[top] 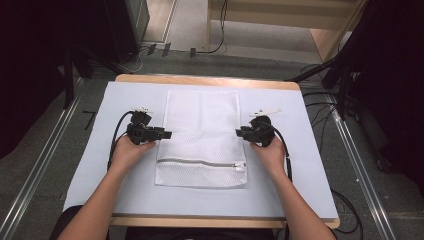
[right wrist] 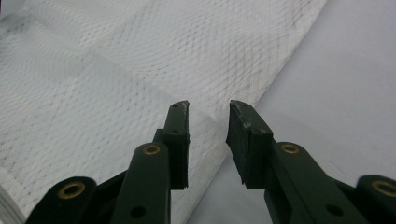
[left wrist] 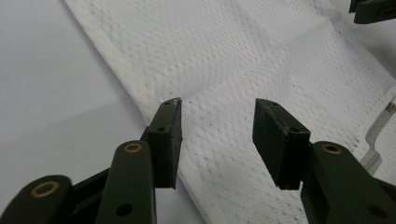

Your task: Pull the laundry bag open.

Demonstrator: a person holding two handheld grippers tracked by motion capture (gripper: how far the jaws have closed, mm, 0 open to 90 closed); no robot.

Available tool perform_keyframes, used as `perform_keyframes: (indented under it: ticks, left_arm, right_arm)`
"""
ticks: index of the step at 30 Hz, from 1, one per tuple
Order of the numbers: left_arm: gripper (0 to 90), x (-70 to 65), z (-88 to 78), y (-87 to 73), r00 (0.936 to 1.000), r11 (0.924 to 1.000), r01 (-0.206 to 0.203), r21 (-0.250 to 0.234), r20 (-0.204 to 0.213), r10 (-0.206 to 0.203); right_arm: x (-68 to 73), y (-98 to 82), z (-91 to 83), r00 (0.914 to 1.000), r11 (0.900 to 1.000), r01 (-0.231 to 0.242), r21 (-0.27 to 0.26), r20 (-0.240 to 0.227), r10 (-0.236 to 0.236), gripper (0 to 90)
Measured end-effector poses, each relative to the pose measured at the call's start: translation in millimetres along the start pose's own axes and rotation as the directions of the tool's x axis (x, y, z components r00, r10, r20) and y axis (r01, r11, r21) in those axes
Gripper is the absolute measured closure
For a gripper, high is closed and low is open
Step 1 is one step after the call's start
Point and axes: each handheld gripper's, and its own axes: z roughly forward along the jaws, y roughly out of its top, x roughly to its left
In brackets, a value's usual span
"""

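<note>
We hold the left claw point(top: 165, 134) agape at the mesh bag's point(top: 202, 125) nine o'clock edge, the right claw point(top: 241, 132) parted at three o'clock, gripping nothing.

Wooden table point(top: 210, 80), pale sheet point(top: 125, 185), white mesh bag point(top: 202, 120)

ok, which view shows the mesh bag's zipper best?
High view: the zipper runs in full across the mesh bag near its front edge. Left gripper view catches a strip at the right edge, likely its pull; right gripper view shows mesh.
</note>
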Motion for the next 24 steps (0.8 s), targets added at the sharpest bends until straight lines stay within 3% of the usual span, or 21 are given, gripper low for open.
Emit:
perform_keyframes:
  ticks: [12,24]
  left_arm:
    - [49.2,-15.6,-5.0,-0.9,0.9984,0.9986,-0.053,0.007,0.021,0.053]
    - [47.7,-24.4,-6.3,-0.3,0.9960,0.9966,-0.081,0.010,0.037,0.081]
  right_arm:
    - [8.3,-5.6,-12.1,0.9992,1.000,0.004,0.000,-0.041,-0.004,71.5]
    - [18.8,-15.3,-29.4,0.9966,0.999,0.035,-0.006,-0.075,-0.035,72.3]
